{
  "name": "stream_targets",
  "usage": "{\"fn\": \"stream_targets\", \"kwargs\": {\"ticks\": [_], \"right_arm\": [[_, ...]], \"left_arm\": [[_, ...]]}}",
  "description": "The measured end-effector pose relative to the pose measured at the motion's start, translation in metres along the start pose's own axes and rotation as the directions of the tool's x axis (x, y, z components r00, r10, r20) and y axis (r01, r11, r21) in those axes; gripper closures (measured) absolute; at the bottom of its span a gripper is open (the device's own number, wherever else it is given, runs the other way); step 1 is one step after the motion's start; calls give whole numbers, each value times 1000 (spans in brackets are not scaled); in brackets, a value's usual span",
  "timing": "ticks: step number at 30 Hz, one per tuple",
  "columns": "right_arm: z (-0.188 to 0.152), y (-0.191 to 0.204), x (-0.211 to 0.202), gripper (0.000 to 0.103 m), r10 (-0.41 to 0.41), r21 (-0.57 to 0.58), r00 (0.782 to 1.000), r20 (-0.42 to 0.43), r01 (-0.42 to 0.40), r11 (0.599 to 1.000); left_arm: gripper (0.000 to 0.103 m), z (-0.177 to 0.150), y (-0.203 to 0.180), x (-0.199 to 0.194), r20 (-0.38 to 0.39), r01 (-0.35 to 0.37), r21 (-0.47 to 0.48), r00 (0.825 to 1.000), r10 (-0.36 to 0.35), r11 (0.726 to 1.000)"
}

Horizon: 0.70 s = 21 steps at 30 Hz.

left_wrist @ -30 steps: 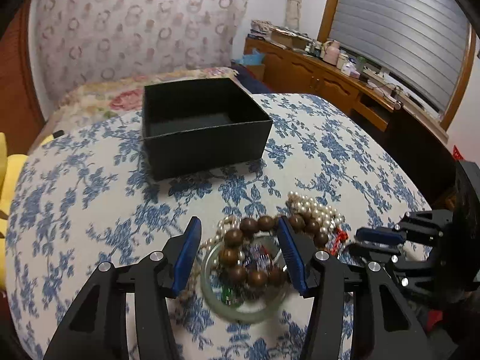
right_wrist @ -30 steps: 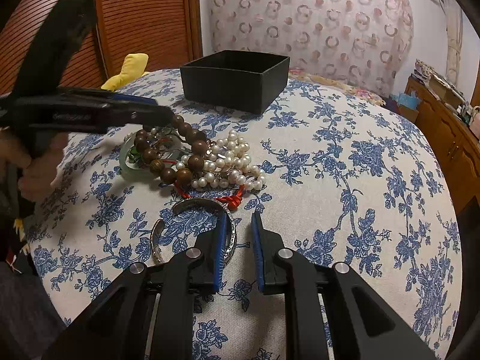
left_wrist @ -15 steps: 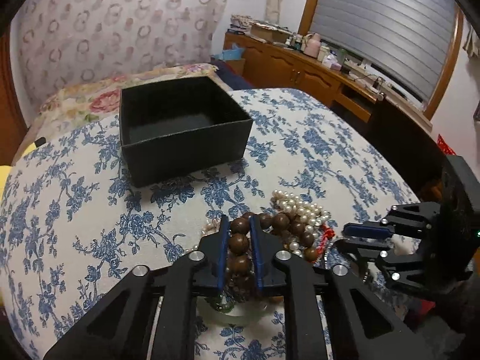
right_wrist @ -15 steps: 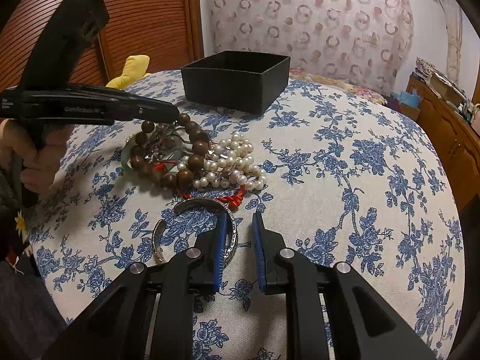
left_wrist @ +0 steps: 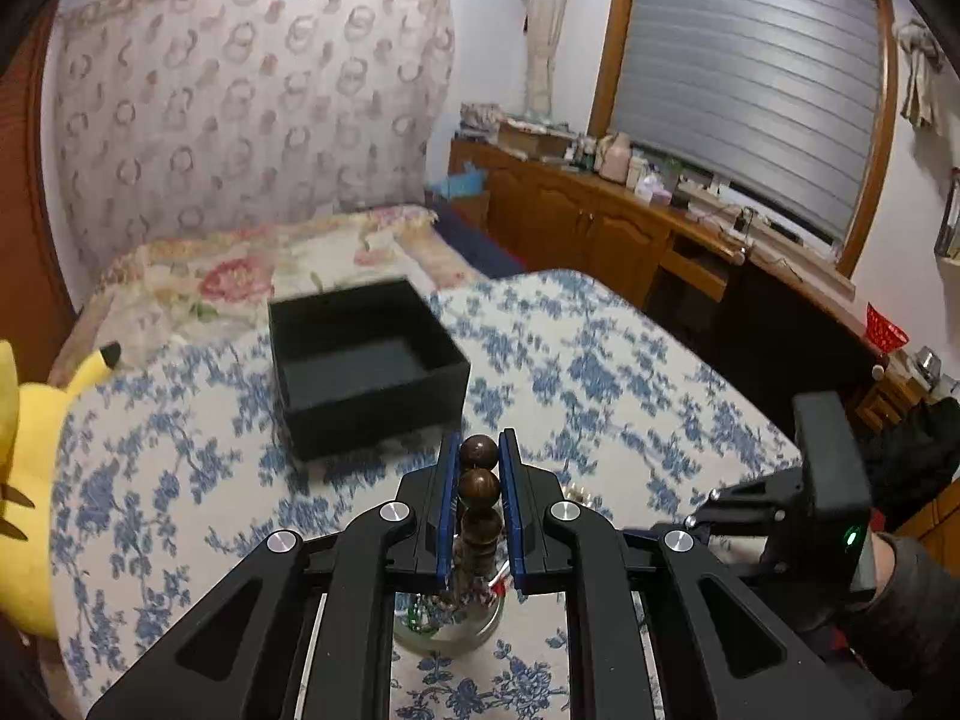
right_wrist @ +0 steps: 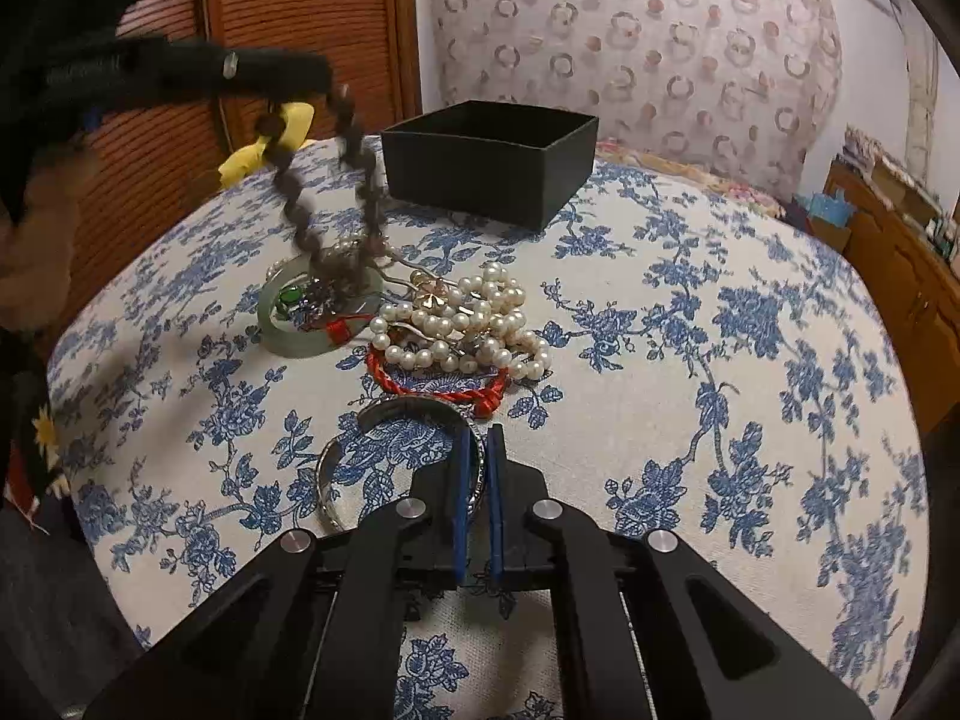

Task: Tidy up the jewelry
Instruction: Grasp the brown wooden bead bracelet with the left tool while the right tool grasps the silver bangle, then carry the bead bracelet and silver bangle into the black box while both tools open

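My left gripper [left_wrist: 479, 468] is shut on a brown wooden bead bracelet [left_wrist: 478, 487] and holds it up above the table; in the right wrist view the strand [right_wrist: 294, 204] hangs down from that gripper [right_wrist: 300, 69] to the pile. An open black box [left_wrist: 366, 372] stands beyond on the floral cloth; it also shows in the right wrist view [right_wrist: 489, 162]. A jade bangle [right_wrist: 288, 336], pearl strands [right_wrist: 474, 324] and a red cord [right_wrist: 438, 387] lie in a heap. My right gripper [right_wrist: 477, 456] is shut on a silver bangle [right_wrist: 384, 420] on the table.
The round table has a blue floral cloth [right_wrist: 720, 360]. A yellow plush toy [left_wrist: 24, 420] sits at the left edge. A bed [left_wrist: 240, 264] lies behind the table, and a wooden cabinet [left_wrist: 600, 222] stands at the right.
My left gripper closed on the wooden bead bracelet and lifted it off the pile. My right gripper narrowed onto the silver bangle and stayed in place.
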State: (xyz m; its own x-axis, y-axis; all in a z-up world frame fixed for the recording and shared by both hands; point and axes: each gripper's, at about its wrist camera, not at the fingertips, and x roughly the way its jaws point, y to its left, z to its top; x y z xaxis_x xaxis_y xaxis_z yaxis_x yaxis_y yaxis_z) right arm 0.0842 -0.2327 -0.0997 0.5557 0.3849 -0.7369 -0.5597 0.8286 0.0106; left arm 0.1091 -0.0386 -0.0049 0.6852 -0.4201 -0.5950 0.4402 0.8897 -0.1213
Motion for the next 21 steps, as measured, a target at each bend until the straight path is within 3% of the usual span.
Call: {"fn": "stream_targets", "kwargs": {"ticks": [9, 21], "right_arm": [[16, -2, -28, 98, -34, -13, 995, 91, 35, 999], [66, -26, -30, 98, -85, -1, 981, 175, 87, 996]], "left_arm": [[91, 26, -1, -20, 77, -43, 11, 996, 42, 999], [91, 55, 16, -2, 73, -118, 21, 991, 116, 993]]}}
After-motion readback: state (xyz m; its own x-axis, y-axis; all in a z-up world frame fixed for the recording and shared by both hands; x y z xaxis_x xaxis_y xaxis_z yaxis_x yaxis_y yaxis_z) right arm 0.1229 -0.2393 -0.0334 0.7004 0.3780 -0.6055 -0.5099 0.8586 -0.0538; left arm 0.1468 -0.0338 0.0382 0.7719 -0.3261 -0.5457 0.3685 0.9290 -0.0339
